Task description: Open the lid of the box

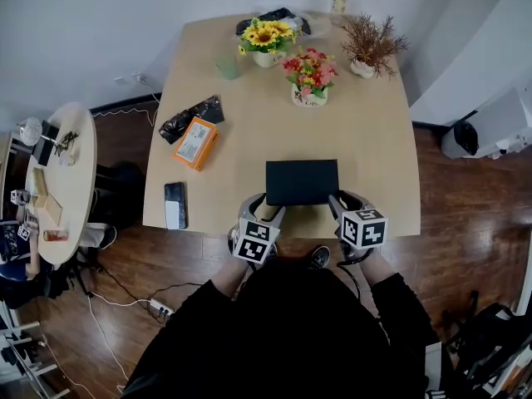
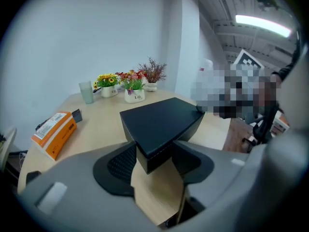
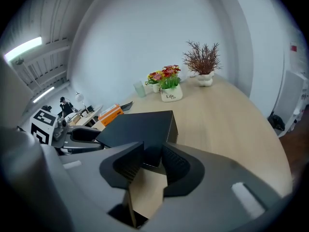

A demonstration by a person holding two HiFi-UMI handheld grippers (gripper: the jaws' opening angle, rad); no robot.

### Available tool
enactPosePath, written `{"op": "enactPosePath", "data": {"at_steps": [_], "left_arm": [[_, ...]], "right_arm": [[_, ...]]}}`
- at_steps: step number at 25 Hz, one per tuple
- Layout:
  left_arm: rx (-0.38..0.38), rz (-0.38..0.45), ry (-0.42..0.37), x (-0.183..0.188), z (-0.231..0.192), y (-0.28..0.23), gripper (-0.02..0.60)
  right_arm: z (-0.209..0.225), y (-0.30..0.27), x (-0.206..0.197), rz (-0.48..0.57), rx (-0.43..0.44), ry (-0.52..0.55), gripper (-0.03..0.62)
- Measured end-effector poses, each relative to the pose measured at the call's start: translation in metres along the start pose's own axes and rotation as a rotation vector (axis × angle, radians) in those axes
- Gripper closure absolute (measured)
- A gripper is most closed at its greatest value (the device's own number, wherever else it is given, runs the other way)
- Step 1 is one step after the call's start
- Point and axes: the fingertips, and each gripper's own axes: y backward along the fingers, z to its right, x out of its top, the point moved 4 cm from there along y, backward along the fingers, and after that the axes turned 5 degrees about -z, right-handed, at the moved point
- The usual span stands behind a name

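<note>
A flat black box (image 1: 302, 181) with its lid down lies near the front edge of the light wooden table (image 1: 366, 140). My left gripper (image 1: 265, 207) stands at the box's near left corner. In the left gripper view that corner of the box (image 2: 159, 122) sits between the jaws of the left gripper (image 2: 153, 161), which stand apart around it. My right gripper (image 1: 346, 203) is at the near right corner. In the right gripper view the corner of the box (image 3: 140, 127) reaches in between the spread jaws of the right gripper (image 3: 152, 161).
An orange packet (image 1: 196, 142), a black pouch (image 1: 191, 116) and a phone (image 1: 174, 204) lie on the table's left side. Flower pots (image 1: 309, 77), a dried plant (image 1: 370, 46) and a green cup (image 1: 228, 65) stand at the far end. A round side table (image 1: 62, 181) is at the left.
</note>
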Motion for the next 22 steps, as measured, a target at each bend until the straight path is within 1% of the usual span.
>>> {"op": "enactPosePath", "data": {"at_steps": [3,6,8,10,11,15,18,20,22], "left_arm": [[0.02,0.008,-0.034,0.0,0.002,0.001,0.377],[0.039,-0.003,-0.07,-0.002,0.004,0.002,0.379],[0.047,-0.014,-0.101,-0.002,0.005,0.001,0.385],[0.056,-0.02,-0.127,-0.003,0.006,0.0,0.393],[0.057,-0.018,-0.127,-0.003,0.006,0.0,0.394],[0.03,0.035,-0.08,0.0,0.007,0.004,0.388],[0.02,0.072,-0.079,0.002,0.005,0.008,0.39],[0.025,0.087,-0.11,0.002,0.007,0.01,0.391],[0.045,0.096,-0.172,0.001,0.01,0.012,0.399]], "right_arm": [[0.001,0.002,0.001,-0.01,-0.023,-0.025,0.486],[0.007,0.004,0.001,-0.044,-0.007,-0.132,0.518],[0.011,0.005,0.003,-0.063,0.001,-0.179,0.531],[0.011,0.005,0.005,-0.075,0.005,-0.19,0.533],[0.01,0.005,0.005,-0.081,0.008,-0.192,0.533],[0.012,0.008,0.008,-0.064,0.011,-0.187,0.528],[0.011,0.008,0.01,-0.048,0.029,-0.188,0.522],[0.011,0.009,0.01,-0.043,0.024,-0.18,0.52],[0.012,0.011,0.007,-0.038,0.013,-0.166,0.519]]}}
